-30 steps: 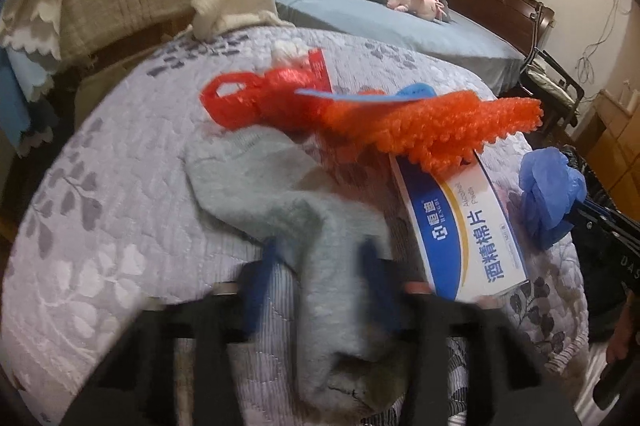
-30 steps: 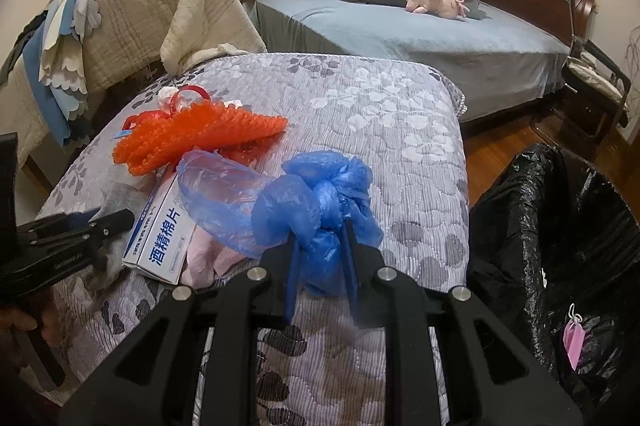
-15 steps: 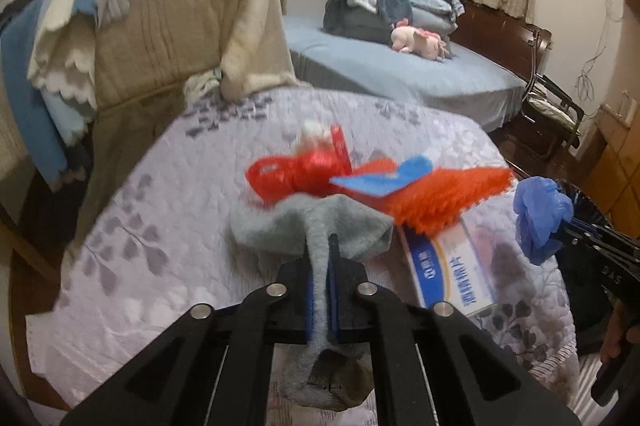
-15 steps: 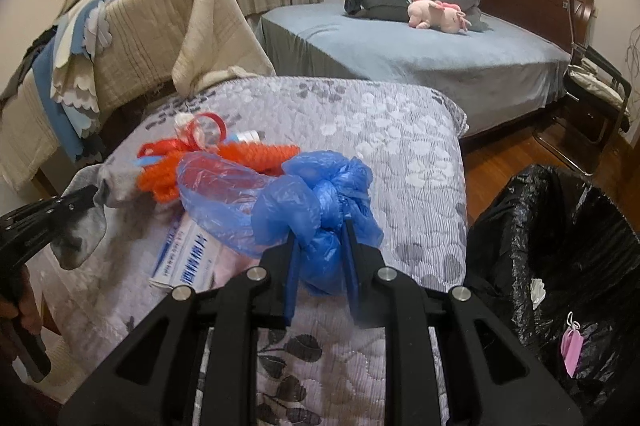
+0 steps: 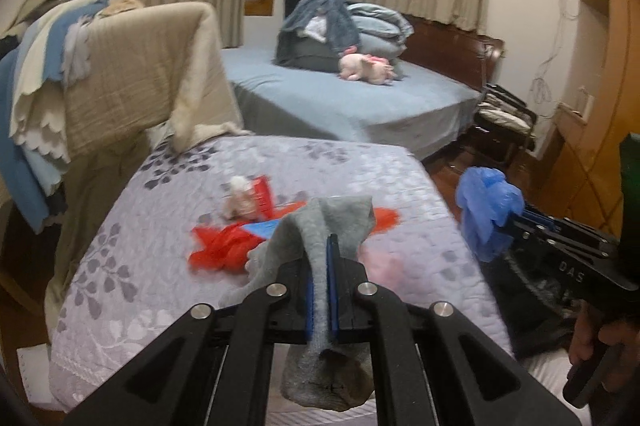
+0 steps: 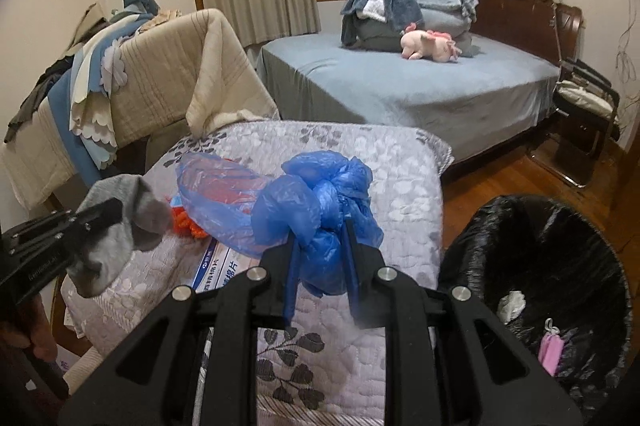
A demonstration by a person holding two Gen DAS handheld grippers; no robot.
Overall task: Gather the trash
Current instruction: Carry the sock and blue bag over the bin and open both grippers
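My left gripper [image 5: 320, 250] is shut on a grey sock [image 5: 332, 222] that drapes over and hangs below its jaws, lifted off the quilted grey bedspread [image 5: 160, 266]. In the right wrist view the same grey sock [image 6: 120, 222] hangs at the left. My right gripper [image 6: 320, 230] is shut on a crumpled blue plastic bag [image 6: 312, 202], held above the bedspread [image 6: 400, 194]. Seen from the left wrist, the blue bag [image 5: 486, 210] hangs at the right. Red plastic trash [image 5: 224, 246], a crumpled tissue wad [image 5: 240, 198] and a white-and-blue box [image 6: 216, 266] lie on the cover.
A bin lined with a black bag [image 6: 552, 266] stands on the wood floor at the right, holding a pink mask [image 6: 550, 346] and white paper [image 6: 512, 302]. A chair draped with blankets [image 6: 140, 78] stands at the left. A blue bed [image 6: 400, 86] with folded bedding lies beyond.
My left gripper closed on the grey sock and lifted it off the bedspread. The right gripper rose as well, keeping the blue bag in its grip.
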